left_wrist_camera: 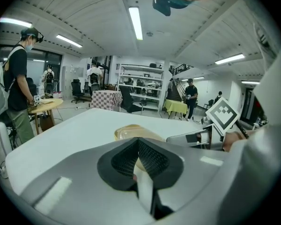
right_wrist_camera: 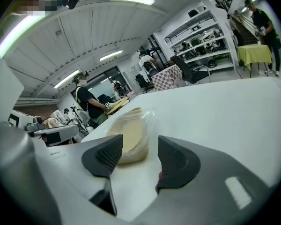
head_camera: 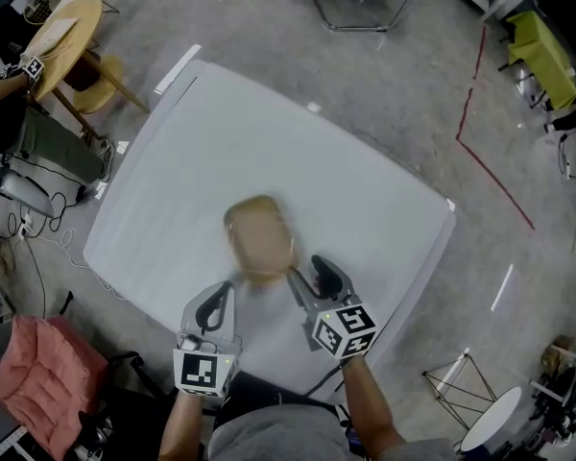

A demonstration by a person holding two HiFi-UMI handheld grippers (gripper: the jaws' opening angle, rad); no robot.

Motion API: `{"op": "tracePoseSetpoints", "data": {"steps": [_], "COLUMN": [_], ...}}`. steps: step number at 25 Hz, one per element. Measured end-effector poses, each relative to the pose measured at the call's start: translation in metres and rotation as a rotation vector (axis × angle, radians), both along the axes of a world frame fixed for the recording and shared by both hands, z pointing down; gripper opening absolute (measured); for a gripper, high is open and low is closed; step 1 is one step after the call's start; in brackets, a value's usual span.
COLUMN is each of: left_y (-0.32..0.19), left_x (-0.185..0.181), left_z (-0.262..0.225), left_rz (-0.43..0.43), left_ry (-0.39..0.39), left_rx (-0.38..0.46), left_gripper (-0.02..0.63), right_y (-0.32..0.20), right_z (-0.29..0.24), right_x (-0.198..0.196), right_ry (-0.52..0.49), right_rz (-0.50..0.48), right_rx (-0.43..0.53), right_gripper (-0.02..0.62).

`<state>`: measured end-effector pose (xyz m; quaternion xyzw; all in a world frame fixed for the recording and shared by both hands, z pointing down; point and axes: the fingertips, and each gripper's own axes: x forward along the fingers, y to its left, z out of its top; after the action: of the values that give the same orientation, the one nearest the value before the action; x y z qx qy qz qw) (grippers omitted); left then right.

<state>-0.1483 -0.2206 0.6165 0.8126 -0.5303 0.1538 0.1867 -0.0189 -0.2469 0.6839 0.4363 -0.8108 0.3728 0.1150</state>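
Left gripper (left_wrist_camera: 138, 157) clenched, nothing between jaws. Clear food container (head_camera: 259, 239) just ahead of it on white table (head_camera: 221, 142). Right gripper (right_wrist_camera: 140, 161) released, jaws apart; container just ahead, nearer its left jaw.

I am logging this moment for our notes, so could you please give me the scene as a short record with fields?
Setting: white table on a grey floor in an open workshop
Main thing: clear plastic container with pale tan contents, lying on the table
Left gripper: jaws together, nothing between them, just short of the container
Right gripper: jaws apart, nothing between them, container just ahead; contact cannot be told
Around: round wooden table at the far left, with people standing beyond it
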Motion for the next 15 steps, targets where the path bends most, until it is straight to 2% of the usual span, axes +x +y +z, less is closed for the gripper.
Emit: {"op": "tracePoseSetpoints", "data": {"steps": [11,15], "left_y": [0.0,0.003], "left_x": [0.005,0.002], "left_z": [-0.001,-0.004], "left_rz": [0.002,0.001], "left_ry": [-0.007,-0.018], "left_rx": [0.005,0.012], "left_gripper": [0.012,0.012], "right_y": [0.006,0.005], "right_z": [-0.003,-0.01], "right_x": [0.003,0.007], "right_ry": [-0.018,-0.023], "right_rz": [-0.019,0.002], "right_rx": [-0.006,0.008], "right_gripper": [0.172,0.117]}}
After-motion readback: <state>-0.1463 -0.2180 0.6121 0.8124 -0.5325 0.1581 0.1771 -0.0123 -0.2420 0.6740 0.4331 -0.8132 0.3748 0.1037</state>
